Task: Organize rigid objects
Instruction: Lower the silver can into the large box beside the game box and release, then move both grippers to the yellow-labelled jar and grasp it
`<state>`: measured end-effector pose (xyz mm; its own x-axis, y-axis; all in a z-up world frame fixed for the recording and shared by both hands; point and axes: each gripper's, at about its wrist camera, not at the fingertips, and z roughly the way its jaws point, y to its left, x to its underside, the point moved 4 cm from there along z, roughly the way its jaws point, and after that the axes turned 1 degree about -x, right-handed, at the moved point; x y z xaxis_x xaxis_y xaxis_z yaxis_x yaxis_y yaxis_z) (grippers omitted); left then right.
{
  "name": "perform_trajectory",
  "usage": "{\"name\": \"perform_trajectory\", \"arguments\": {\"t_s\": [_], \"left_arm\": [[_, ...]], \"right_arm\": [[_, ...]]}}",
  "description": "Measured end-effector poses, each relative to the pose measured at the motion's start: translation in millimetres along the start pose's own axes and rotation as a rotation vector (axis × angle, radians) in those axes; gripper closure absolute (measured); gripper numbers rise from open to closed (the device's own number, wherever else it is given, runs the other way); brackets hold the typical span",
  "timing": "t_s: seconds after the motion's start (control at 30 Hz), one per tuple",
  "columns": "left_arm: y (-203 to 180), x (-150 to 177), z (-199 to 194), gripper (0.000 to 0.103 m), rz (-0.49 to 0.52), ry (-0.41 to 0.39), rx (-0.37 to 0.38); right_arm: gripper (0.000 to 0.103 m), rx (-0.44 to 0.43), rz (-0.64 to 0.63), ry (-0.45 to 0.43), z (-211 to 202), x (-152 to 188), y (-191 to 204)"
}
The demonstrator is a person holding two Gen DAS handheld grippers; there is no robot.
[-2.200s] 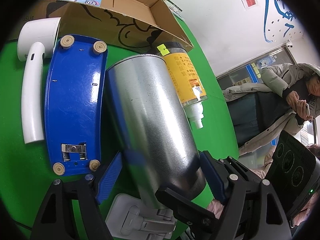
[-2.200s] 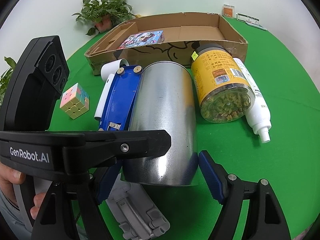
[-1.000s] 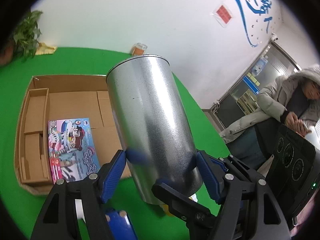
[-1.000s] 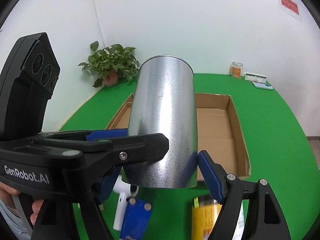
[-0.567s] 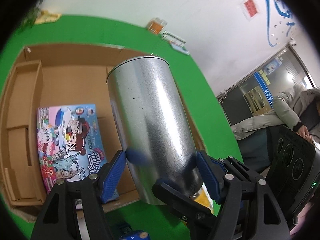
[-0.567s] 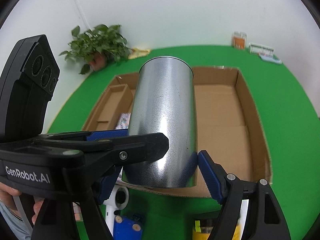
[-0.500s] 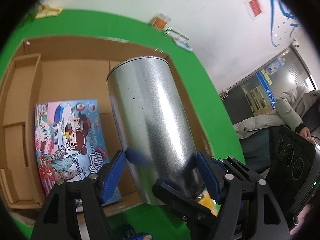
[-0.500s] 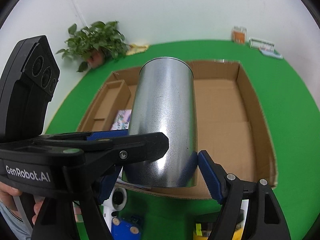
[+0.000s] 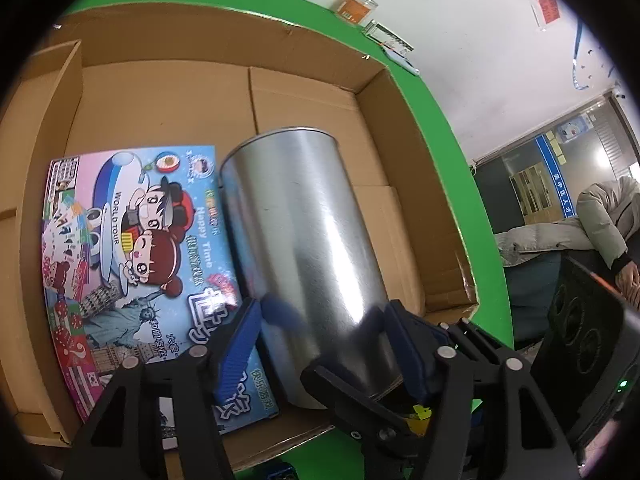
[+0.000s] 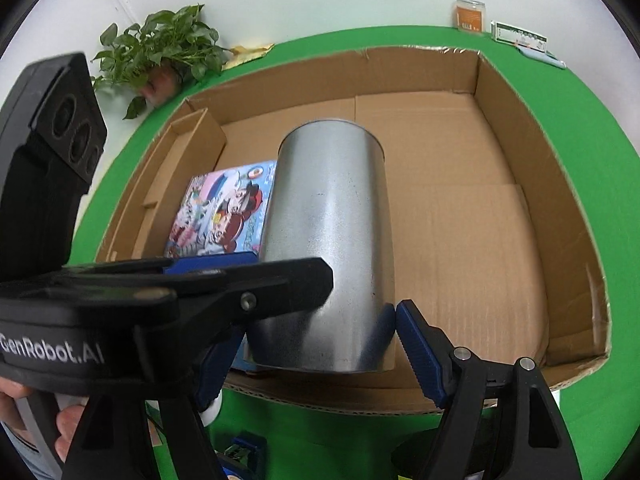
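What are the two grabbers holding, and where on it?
Both the left gripper and the right gripper clamp the shiny metal can by its curved sides, close to its near end, inside the cardboard box.

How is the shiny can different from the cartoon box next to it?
The metal can is a round, plain silver cylinder; the cartoon box is flat, rectangular and colourful. Tongs sit on both sides of the can, none around the cartoon box. Both are in the cardboard tray.

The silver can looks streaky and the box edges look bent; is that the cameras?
Yes. Left wrist view: the can carries a bright glare streak and blue pad reflections; the box walls bow from the fisheye lens. Right wrist view: softer glare on the can, and the left gripper close by looks blurred.
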<state>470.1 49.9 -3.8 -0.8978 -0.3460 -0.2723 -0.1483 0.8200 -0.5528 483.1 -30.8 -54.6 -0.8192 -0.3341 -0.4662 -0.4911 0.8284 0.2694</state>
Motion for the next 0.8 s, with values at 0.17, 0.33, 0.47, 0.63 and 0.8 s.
{"name": "perform_trajectory", "arguments": {"t_s": [0.17,0.33,0.47,0.63,0.8], "left_arm": [[1,2,-2,0.042,-0.008,0.001,0.000],[1,8,-8,0.044,0.004,-0.021,-0.013],[-7,19,-25,0.044,0.053,-0.068,-0.025],[-19,32,-69,0.041,0.103,-0.258,-0.112],[-50,81,-140,0.013,0.215,-0.603,-0.266]], "right_arm": [[0.028,-0.005,-0.003,0.010,-2,5,2],[0.026,-0.024,-0.016,0.030,-1,10,9],[0.020,-0.051,-0.052,0.017,-14,14,15],[0.001,-0.032,-0.139,-0.075,-62,29,24],[0.001,0.025,-0.196,-0.289,-141,59,18]]}}
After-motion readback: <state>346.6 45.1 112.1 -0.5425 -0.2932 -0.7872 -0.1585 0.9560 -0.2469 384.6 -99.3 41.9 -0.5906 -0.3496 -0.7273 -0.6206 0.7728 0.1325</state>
